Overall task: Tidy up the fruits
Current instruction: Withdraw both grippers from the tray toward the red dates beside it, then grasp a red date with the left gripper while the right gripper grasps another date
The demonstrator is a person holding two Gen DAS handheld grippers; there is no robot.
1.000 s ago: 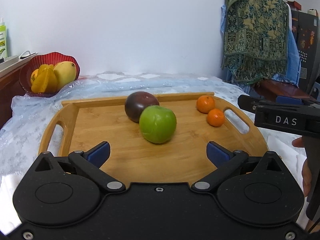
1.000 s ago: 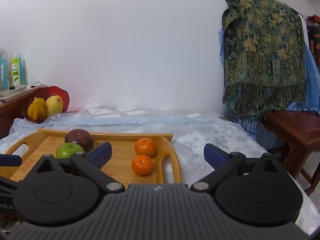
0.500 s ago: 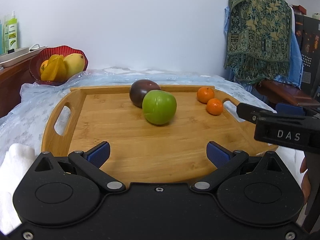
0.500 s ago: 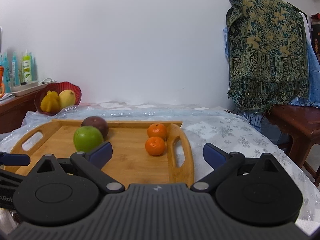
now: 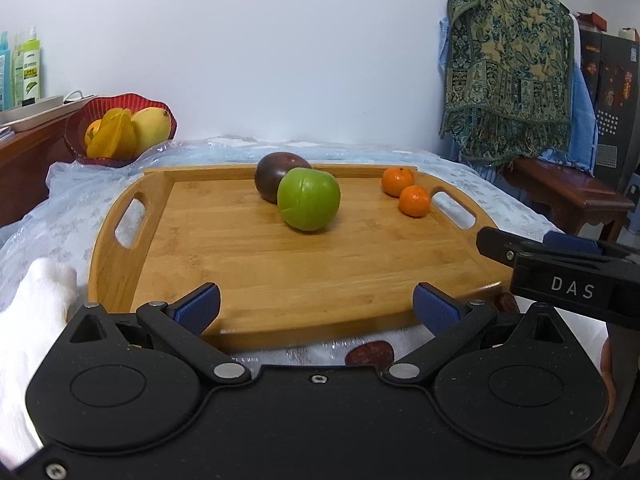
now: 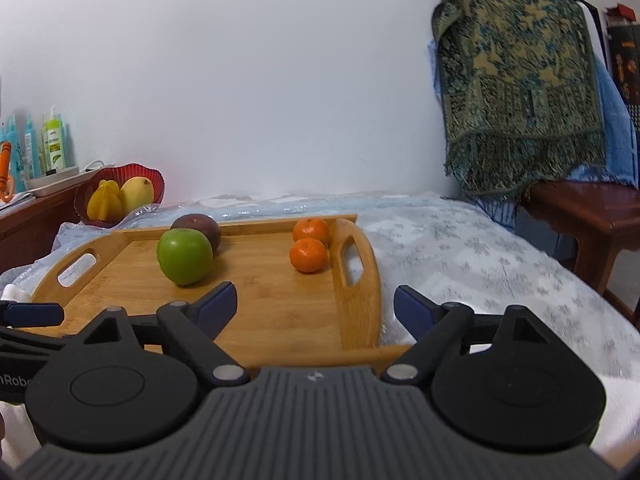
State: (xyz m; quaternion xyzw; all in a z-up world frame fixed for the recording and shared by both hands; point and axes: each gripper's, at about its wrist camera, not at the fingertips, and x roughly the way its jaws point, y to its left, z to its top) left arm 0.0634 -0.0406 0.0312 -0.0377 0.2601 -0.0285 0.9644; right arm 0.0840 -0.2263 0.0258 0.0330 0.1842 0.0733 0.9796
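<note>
Green apple [image 5: 308,199] sits well ahead of the spread, empty left claw [image 5: 316,308].

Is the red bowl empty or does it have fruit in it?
It has fruit in it. The red bowl holds a yellow mango and a starfruit, with something orange tucked behind them.

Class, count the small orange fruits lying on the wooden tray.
2: far orange near the tray's back right corner, near orange just before it, beside the right handle. None seems hidden.
</note>
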